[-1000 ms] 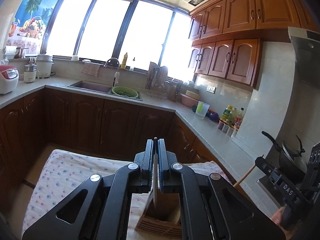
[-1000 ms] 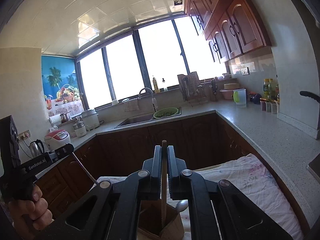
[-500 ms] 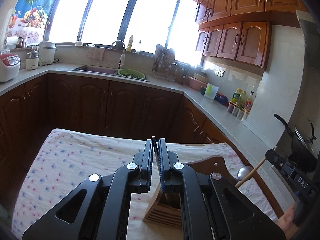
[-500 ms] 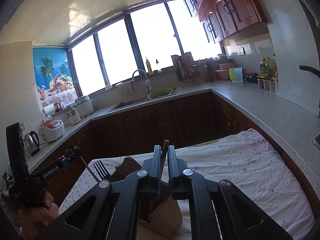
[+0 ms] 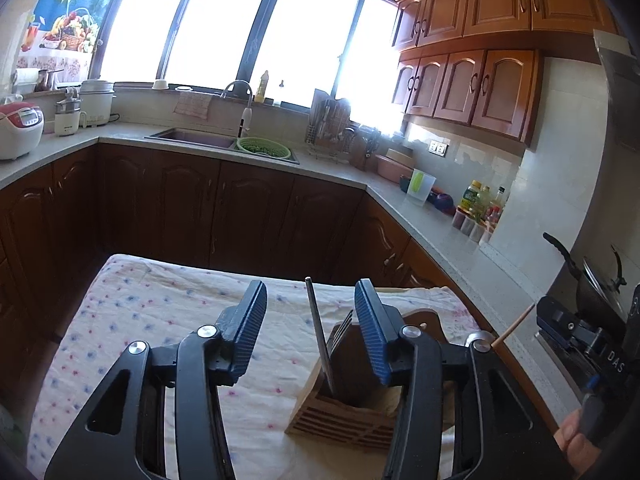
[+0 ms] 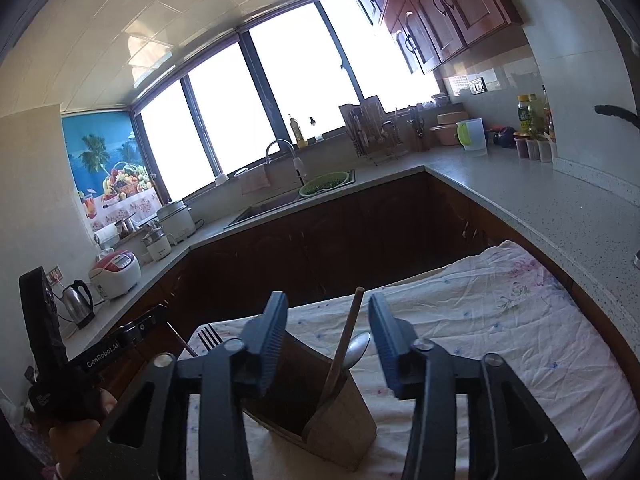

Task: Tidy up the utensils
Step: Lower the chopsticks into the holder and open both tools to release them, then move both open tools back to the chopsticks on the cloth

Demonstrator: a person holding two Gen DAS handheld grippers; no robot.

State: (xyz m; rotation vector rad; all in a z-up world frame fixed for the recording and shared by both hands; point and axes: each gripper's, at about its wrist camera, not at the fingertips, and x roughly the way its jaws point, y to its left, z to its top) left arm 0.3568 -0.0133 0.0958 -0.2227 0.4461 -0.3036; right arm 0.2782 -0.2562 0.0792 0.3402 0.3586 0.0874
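Both grippers, left [image 5: 310,330] and right [image 6: 327,338], fingers spread and released; fork [image 5: 320,340] and spoon [image 6: 346,354] upright in holder [image 6: 320,412] mid-tabletop [image 6: 520,340]; nothing visibly left loose.

The left wrist camera is sitting just behind the left gripper [image 5: 310,322], looking forward between its spread fingers and slightly down over the cloth-covered table [image 5: 168,312] toward the sink counter [image 5: 320,160] and windows. It is hanging close above the wooden utensil holder [image 5: 340,416], which is filling the lower middle of its frame. The right wrist camera is riding behind the right gripper [image 6: 328,336], facing the same counter from farther to the right and tilting up more, taking in ceiling. It too is looking down closely on the utensil holder [image 6: 332,428]. Both views are sharing the holder, the table's far edge, the sink and the windows, and each is catching the other gripper at its frame edge.
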